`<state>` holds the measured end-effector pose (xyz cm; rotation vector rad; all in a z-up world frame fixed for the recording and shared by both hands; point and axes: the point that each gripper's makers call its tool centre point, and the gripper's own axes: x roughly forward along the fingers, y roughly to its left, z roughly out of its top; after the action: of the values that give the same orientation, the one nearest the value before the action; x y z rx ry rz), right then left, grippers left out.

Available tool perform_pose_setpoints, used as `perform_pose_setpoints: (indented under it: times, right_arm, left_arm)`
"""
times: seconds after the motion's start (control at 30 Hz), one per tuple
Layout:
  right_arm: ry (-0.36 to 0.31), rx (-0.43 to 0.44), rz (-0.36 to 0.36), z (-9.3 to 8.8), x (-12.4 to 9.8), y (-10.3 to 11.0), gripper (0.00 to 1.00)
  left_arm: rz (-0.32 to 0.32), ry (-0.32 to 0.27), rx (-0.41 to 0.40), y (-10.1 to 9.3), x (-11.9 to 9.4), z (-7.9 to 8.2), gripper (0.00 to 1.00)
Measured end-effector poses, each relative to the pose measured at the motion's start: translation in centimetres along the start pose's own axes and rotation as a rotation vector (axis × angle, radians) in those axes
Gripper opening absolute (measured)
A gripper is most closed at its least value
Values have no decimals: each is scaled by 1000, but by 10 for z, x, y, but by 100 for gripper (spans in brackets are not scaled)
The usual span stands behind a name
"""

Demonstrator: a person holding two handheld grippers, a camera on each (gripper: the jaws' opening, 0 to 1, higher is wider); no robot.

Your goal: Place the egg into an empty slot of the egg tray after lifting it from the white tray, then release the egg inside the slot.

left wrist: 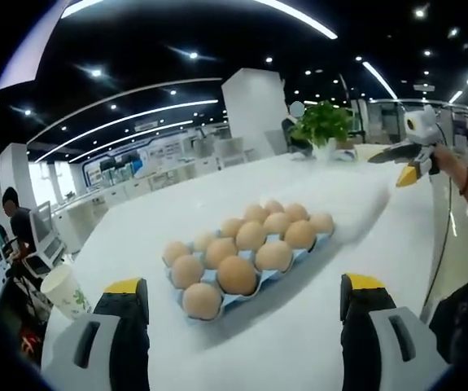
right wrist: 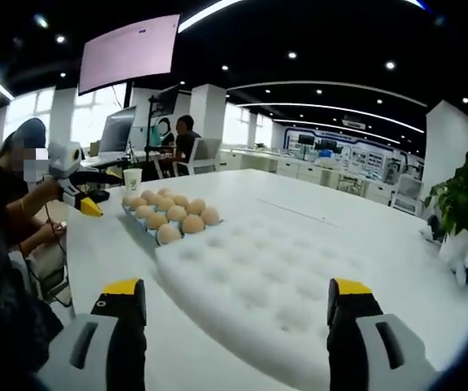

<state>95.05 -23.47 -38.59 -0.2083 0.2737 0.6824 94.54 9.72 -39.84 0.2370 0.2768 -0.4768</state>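
Observation:
A blue egg tray (left wrist: 319,244) holding several brown eggs (left wrist: 238,275) lies on the white table just ahead of my left gripper (left wrist: 244,283), whose jaws stand open and hold nothing. To its right lies the white tray (left wrist: 364,199), with dimples that look bare. In the right gripper view the white tray (right wrist: 274,285) spreads right in front of my right gripper (right wrist: 236,286), which is open and bare. The egg tray (right wrist: 140,226) sits beyond it at the left. A hand holds the right gripper (left wrist: 390,167) above the table's far right, and the left gripper (right wrist: 99,191) hovers left of the eggs.
A paper cup (left wrist: 67,293) (right wrist: 133,179) stands near the egg tray at the table's end. A potted plant (left wrist: 323,126) (right wrist: 461,199) sits at the other end. People sit at desks with monitors (right wrist: 181,138) beyond the table, and cables hang off its edge (left wrist: 441,244).

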Motion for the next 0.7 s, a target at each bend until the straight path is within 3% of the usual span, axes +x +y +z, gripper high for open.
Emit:
perform_pose_setpoints:
  times: [0.33, 0.7]
  right_arm:
    - [16, 14, -33, -11, -21, -5, 99]
    - [36, 25, -46, -19, -23, -7, 98]
  left_arm:
    - [3, -13, -27, -4, -5, 0, 100]
    - [9, -16, -64, -4, -9, -2, 100]
